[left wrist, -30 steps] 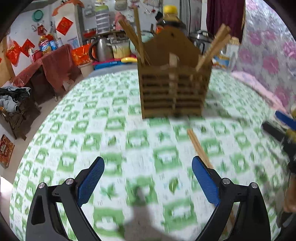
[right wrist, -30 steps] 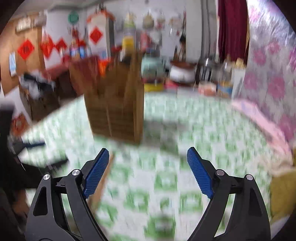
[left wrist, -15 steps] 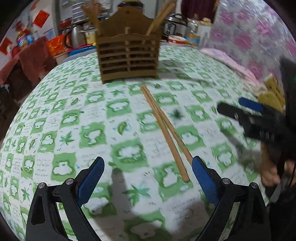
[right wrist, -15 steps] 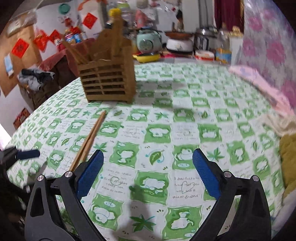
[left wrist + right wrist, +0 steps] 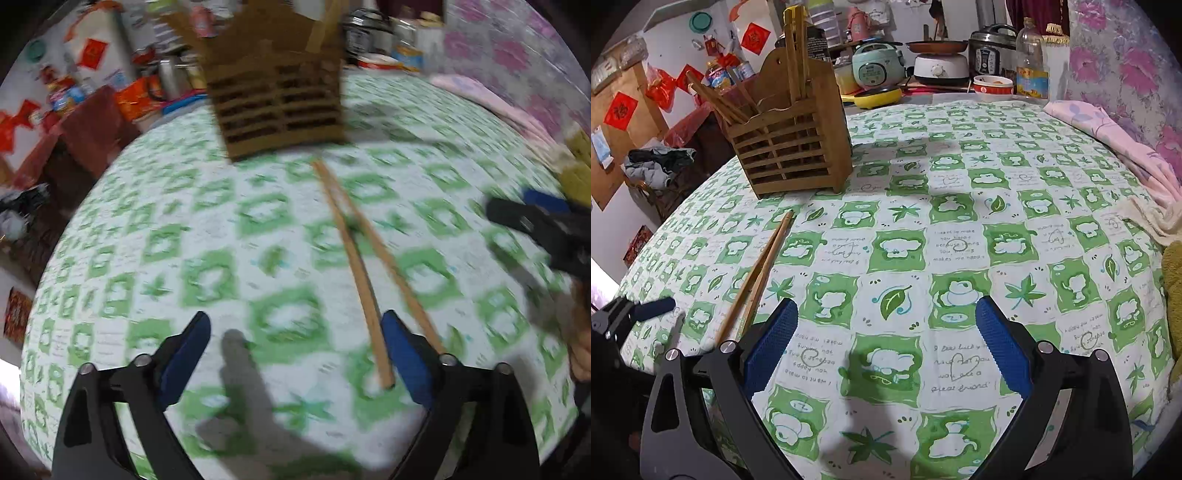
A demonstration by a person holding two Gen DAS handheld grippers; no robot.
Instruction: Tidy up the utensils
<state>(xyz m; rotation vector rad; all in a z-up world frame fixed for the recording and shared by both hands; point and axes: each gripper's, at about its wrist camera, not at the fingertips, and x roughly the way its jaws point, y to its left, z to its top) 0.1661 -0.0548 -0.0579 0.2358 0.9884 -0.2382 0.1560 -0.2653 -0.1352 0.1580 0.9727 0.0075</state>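
A pair of wooden chopsticks [image 5: 360, 266] lies flat on the green-and-white tablecloth, pointing toward a slatted wooden utensil holder [image 5: 279, 110]. The pair also shows in the right wrist view [image 5: 759, 273], and the holder [image 5: 790, 155] there has several chopsticks standing in it. My left gripper [image 5: 295, 343] is open and empty just above the cloth, its right pad [image 5: 404, 354] beside the near ends of the pair. My right gripper [image 5: 882, 332] is open and empty, to the right of the pair. The left view is blurred.
The round table's left edge [image 5: 646, 258] drops to the floor. A pink cloth [image 5: 1126, 147] and a yellow towel [image 5: 1174, 280] lie at the right rim. Cookers, a bottle and bowls [image 5: 942, 66] crowd a counter behind the table.
My left gripper has swung back toward the holder and nearer the chopsticks, whose near ends now sit by its right pad. My right gripper has steadied and sits a little lower over the cloth.
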